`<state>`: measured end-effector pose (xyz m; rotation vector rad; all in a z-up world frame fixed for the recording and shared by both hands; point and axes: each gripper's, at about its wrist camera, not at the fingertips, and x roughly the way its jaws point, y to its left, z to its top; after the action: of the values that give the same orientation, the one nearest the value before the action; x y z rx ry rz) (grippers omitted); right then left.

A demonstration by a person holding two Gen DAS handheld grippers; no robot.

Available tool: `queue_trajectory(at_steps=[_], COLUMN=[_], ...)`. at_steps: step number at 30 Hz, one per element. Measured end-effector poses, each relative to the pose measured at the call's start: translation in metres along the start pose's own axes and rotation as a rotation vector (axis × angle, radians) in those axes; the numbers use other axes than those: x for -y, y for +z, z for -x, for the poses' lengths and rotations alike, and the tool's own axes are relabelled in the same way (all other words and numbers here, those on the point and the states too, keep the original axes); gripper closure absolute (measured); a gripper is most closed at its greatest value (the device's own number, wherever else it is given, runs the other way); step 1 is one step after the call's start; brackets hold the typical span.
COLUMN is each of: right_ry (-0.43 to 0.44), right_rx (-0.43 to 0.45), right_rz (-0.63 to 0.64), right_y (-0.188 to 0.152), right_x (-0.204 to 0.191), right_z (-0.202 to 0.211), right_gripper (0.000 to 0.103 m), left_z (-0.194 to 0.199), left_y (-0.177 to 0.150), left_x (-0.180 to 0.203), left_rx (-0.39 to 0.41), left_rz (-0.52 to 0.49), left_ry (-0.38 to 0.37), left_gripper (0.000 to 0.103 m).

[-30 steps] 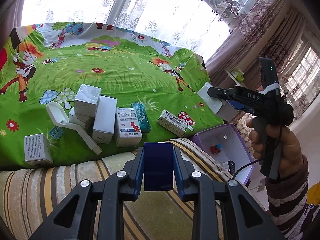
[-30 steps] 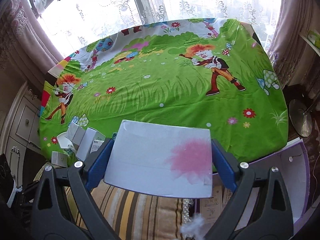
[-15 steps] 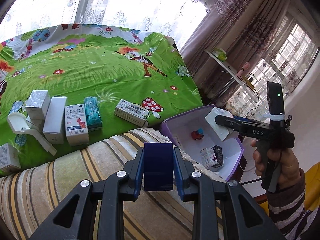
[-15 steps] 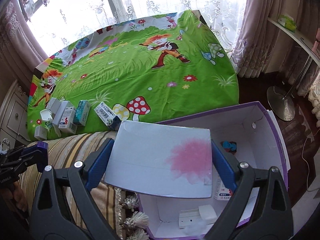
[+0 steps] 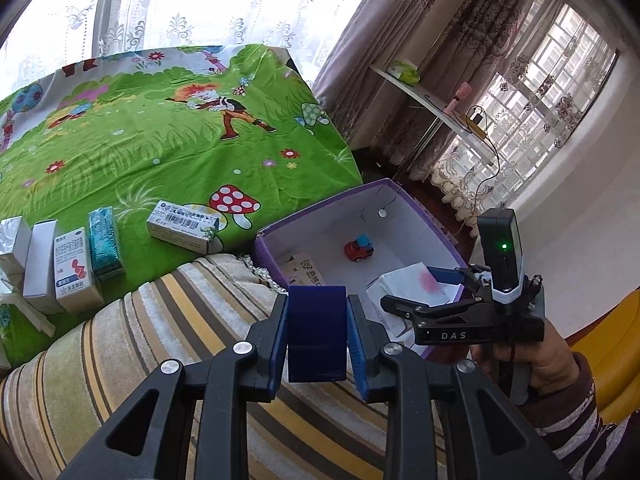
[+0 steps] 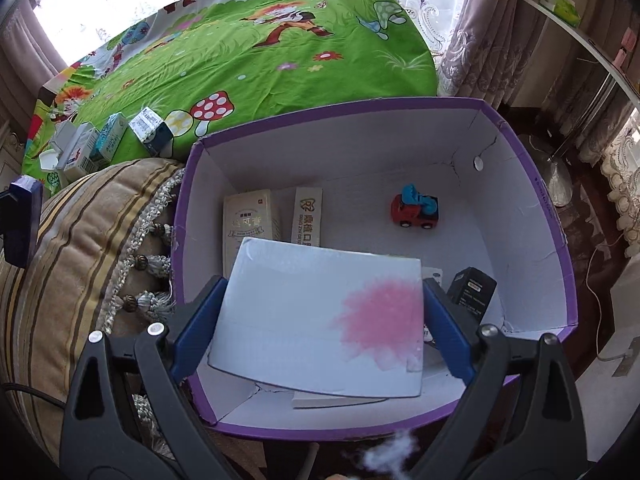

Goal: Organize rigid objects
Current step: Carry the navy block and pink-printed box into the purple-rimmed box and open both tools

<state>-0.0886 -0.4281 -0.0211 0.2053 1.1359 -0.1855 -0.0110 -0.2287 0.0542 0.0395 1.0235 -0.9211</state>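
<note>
Green cartoon bedsheet (image 5: 140, 152) behind both claws, striped cushion (image 5: 140, 352) under the left one. Left claw (image 5: 317, 336) clamped narrow on a dark blue block (image 5: 317, 332), over the cushion. Right claw (image 6: 320, 312) gripping a white box (image 6: 320, 312) with a pink blot, wide span, hanging over the purple bin (image 6: 532, 184). Beyond that claw in the bin: toy car (image 6: 414, 212), two flat packs. Black box (image 6: 472, 292) just right of it. Medicine boxes (image 5: 72, 264) on the sheet, far left of the left claw.
</note>
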Motion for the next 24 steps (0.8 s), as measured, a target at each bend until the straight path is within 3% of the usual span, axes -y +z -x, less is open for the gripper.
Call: queue_trajectory(at_steps=[8, 19, 22, 24], right_ry=[-0.013, -0.036, -0.034, -0.027], right_rx=[0.004, 0.114, 0.146, 0.158], right_rz=[-0.032, -0.129, -0.138, -0.140], right_y=[-0.007, -0.004, -0.004, -0.003], right_x=[0.015, 0.053, 0.059, 0.060], right_z=[0.001, 0.036, 0.047, 0.050], right_gripper=[0.003, 0.003, 0.003, 0.003], left_z=[-0.022, -0.049, -0.052, -0.053], left_y=[0.004, 0.008, 0.010, 0.010], left_x=[0.026, 0.052, 0.053, 0.051], left_rx=[-0.050, -0.113, -0.121, -0.121], left_rz=[-0.030, -0.046, -0.037, -0.022], left_ry=[-0.048, -0.124, -0.130, -0.135], left_gripper=[0.075, 0.074, 0.071, 0.057])
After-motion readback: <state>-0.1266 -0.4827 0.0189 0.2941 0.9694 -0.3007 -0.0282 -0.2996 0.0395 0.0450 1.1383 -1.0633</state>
